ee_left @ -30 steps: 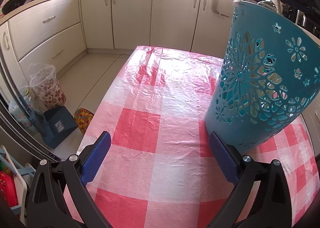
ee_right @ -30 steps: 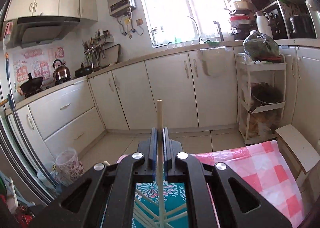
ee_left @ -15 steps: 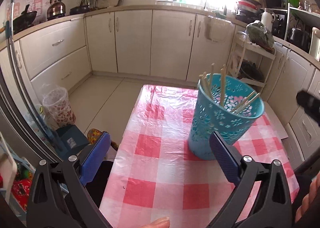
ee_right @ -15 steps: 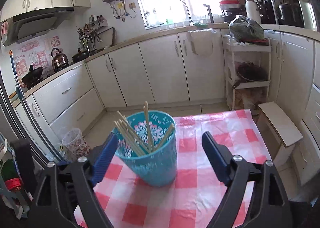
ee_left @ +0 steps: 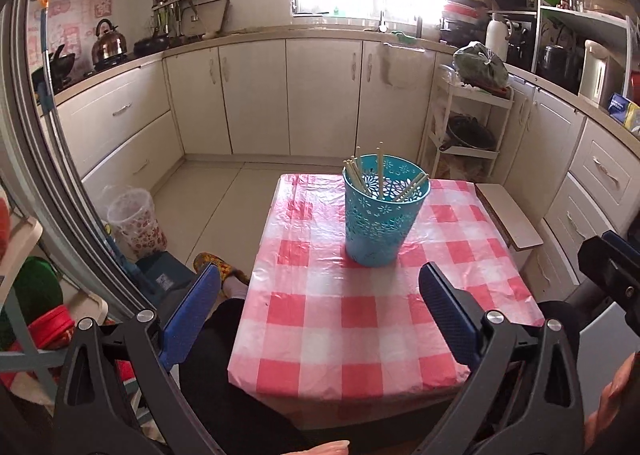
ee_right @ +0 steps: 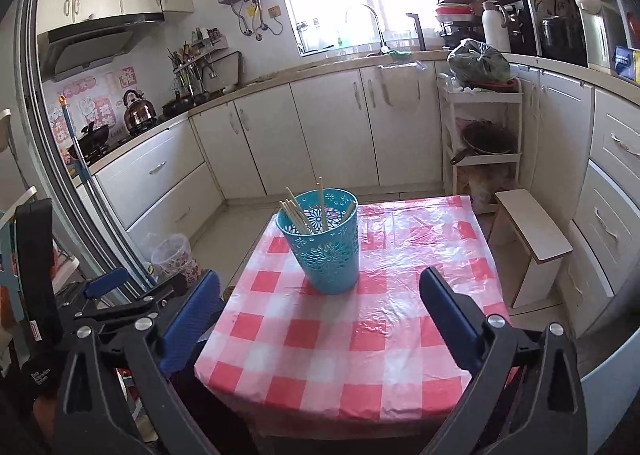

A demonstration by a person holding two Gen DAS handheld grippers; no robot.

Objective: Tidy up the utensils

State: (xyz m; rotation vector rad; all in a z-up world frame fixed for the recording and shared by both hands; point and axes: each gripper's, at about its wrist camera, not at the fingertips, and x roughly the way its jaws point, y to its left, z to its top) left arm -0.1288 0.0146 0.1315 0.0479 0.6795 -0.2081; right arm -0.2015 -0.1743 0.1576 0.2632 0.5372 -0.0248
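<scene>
A teal perforated holder [ee_left: 380, 219] stands upright on the red-and-white checked table [ee_left: 344, 319], toward its far half. Several wooden chopsticks [ee_left: 358, 175] lean inside it. It also shows in the right wrist view [ee_right: 326, 245], with the chopsticks [ee_right: 298, 215] sticking out. My left gripper [ee_left: 320, 311] is open and empty, held back above the table's near edge. My right gripper [ee_right: 318, 319] is open and empty, also pulled back from the holder. The right gripper's tip [ee_left: 608, 263] shows at the right edge of the left wrist view.
A small wooden stool [ee_right: 532, 231] stands right of the table. A white rack [ee_left: 468, 131] with a pan and a bag stands behind. A patterned waste bin [ee_left: 136, 219] is on the floor at the left. Cabinets line the walls.
The right gripper let go of a chopstick into the holder and opened. Both grippers drew back and up from the holder, which now looks small and far.
</scene>
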